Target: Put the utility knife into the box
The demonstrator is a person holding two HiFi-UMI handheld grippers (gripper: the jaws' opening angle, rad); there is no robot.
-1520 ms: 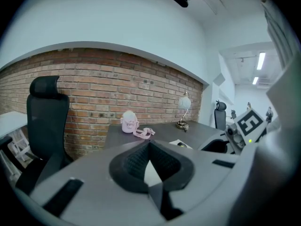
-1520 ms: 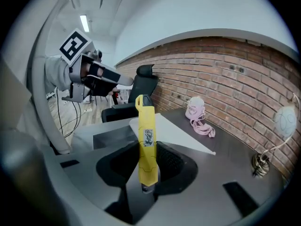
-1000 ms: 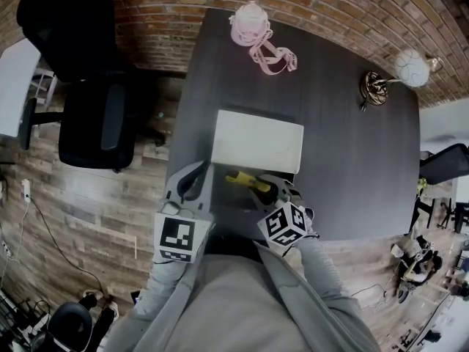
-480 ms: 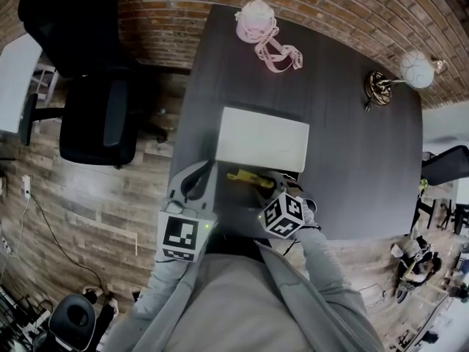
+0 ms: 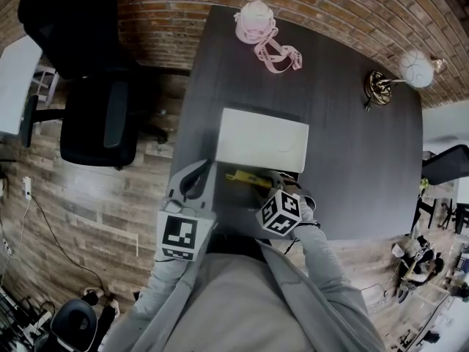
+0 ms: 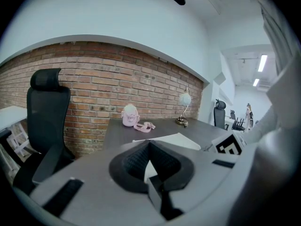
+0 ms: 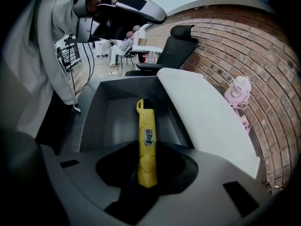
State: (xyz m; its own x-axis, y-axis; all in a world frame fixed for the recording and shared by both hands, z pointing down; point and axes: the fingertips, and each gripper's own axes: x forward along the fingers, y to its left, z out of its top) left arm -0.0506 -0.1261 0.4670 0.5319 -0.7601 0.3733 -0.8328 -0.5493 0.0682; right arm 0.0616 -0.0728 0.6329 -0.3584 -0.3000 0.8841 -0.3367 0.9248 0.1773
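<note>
A yellow utility knife (image 5: 245, 177) (image 7: 146, 145) is held by its rear end in my right gripper (image 5: 265, 183) (image 7: 146, 169), which is shut on it. The knife points forward over the open grey box (image 5: 233, 205) (image 7: 113, 121), low between its walls. The box's white lid (image 5: 264, 139) (image 7: 202, 109) stands folded back on the far side. My left gripper (image 5: 192, 182) (image 6: 150, 147) hovers just left of the box with its jaws together and nothing between them.
The box sits near the front edge of a dark table (image 5: 352, 167). A pink bottle with a strap (image 5: 255, 22) (image 6: 130, 117) and a brass lamp with a white globe (image 5: 381, 86) stand at the far side. A black office chair (image 5: 95, 116) is left of the table.
My right gripper has drawn in slightly toward the box and lowered the knife further between its walls. The left gripper has stayed put.
</note>
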